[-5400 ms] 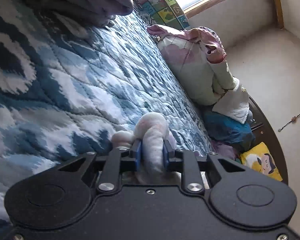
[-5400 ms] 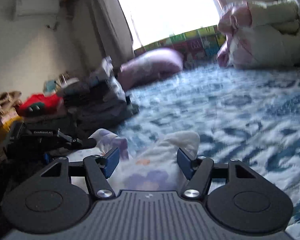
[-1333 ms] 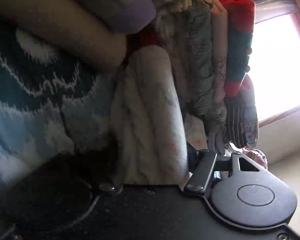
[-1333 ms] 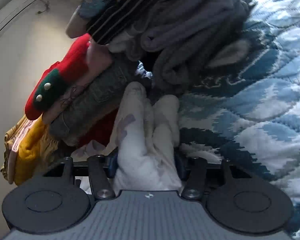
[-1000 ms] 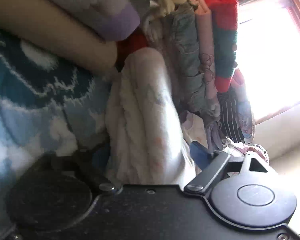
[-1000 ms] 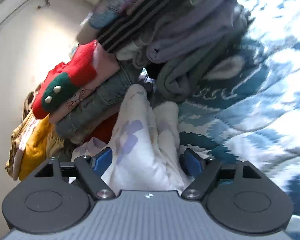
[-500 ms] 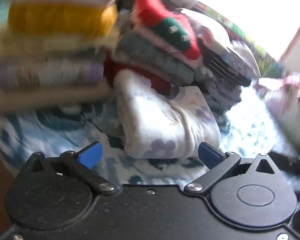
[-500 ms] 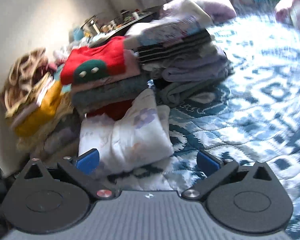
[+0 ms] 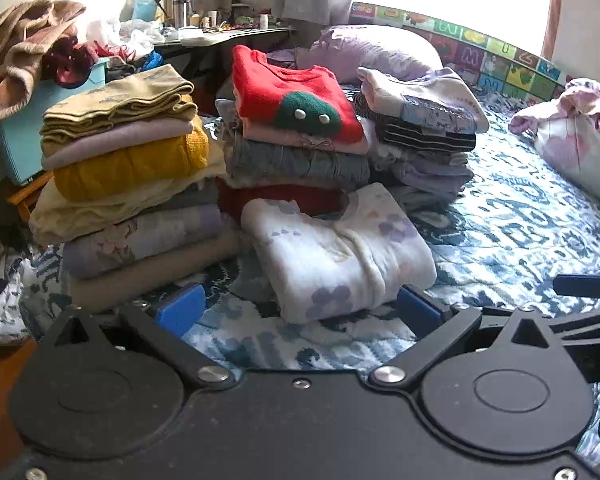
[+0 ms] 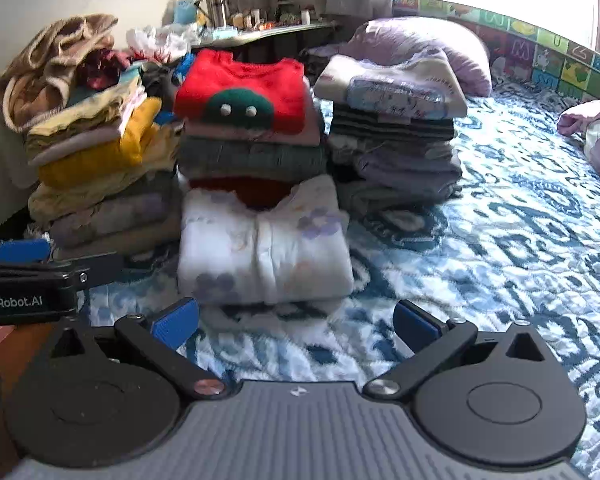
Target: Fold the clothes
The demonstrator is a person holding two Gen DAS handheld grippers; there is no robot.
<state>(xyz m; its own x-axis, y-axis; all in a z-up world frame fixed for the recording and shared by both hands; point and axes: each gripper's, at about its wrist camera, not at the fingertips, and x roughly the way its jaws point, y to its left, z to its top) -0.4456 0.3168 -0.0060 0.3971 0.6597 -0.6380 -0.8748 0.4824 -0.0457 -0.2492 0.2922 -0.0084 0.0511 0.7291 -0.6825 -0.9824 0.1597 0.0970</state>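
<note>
The folded white floral garment [image 9: 340, 256] lies on the blue patterned bed [image 9: 532, 232], against 3 stacks of folded clothes [image 9: 300, 136]. Just short of it, the left hand-held gripper [image 9: 300, 312] and right hand-held gripper [image 10: 296, 324] hang spread wide, holding nothing.

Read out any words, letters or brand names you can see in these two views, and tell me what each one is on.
"GenRobot.AI": white print on the black body of the left gripper, first letter cut off by the frame edge.
"M": a tile of the alphabet mat under the window.
"U": another tile, in the right wrist view.
Print on the top garment of the right-hand pile: too blurred to read.
</note>
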